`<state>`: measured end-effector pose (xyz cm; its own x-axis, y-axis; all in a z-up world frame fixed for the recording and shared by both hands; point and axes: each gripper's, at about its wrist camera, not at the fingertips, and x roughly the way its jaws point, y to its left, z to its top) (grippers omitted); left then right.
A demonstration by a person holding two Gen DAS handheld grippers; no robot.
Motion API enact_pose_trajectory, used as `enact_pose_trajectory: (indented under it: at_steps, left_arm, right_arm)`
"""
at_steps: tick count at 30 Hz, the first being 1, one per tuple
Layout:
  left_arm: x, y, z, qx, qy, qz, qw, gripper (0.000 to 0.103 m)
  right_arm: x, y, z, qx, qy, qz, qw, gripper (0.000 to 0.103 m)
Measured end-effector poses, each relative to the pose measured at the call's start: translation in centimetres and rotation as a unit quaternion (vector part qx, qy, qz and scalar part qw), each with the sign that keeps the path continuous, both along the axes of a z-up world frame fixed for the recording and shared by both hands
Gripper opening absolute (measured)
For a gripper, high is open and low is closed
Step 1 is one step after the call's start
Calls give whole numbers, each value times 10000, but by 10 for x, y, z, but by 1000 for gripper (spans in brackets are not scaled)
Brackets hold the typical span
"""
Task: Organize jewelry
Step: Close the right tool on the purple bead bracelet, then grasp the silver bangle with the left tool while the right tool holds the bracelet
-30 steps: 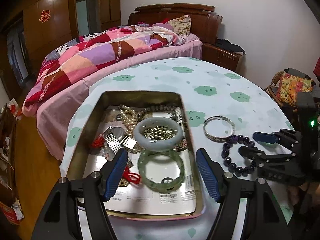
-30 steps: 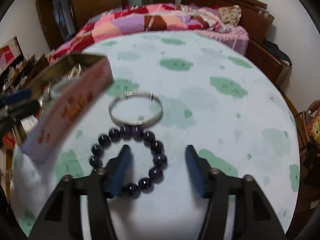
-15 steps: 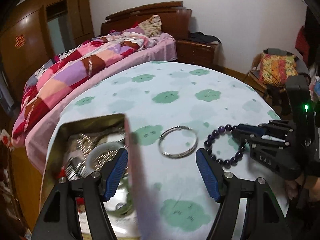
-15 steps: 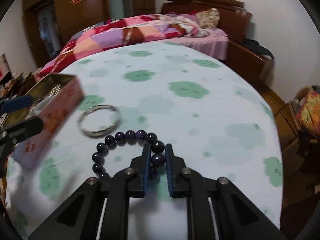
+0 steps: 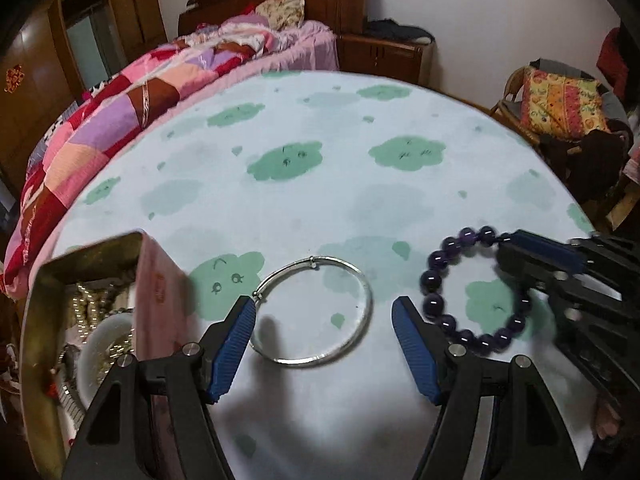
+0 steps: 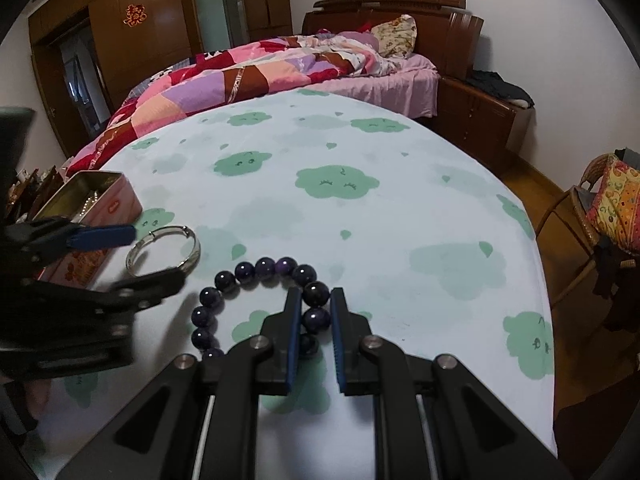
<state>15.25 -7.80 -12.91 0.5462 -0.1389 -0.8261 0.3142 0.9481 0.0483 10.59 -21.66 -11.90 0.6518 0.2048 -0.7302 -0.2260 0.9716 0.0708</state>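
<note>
Tin [image 5: 88, 268] already loaded; right tongs [image 6: 314, 312] clamped on purple bead bracelet [image 6: 256, 270], left tongs [image 5: 322, 338] apart over the silver bangle [image 5: 316, 312].

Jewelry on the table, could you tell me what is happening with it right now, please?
A person is sorting jewelry with two handheld tools. The right tool is shut on the purple bead bracelet, which lies on the cloud-print tablecloth. The left tool is open over the silver bangle, not gripping it. A pink tin holding more jewelry sits alongside.
</note>
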Motion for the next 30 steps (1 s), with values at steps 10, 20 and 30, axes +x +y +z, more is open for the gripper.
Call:
enact_pose_trajectory:
  at_steps: [10,20,30]
  left_arm:
    - [-9,-1,0,-303,35,-144,9994,36]
    - [-32,-6,2,-224,-62,-352,9991,3]
    - [-60,4,52,-383,-839,-385,9950,3]
  right_arm:
    - [-1,3,0,-37,-37,48,10000,17]
    - [-2,4,0,-45,-50,53,10000,17]
    - [-7,-1,7,227,-244,102,9994,17]
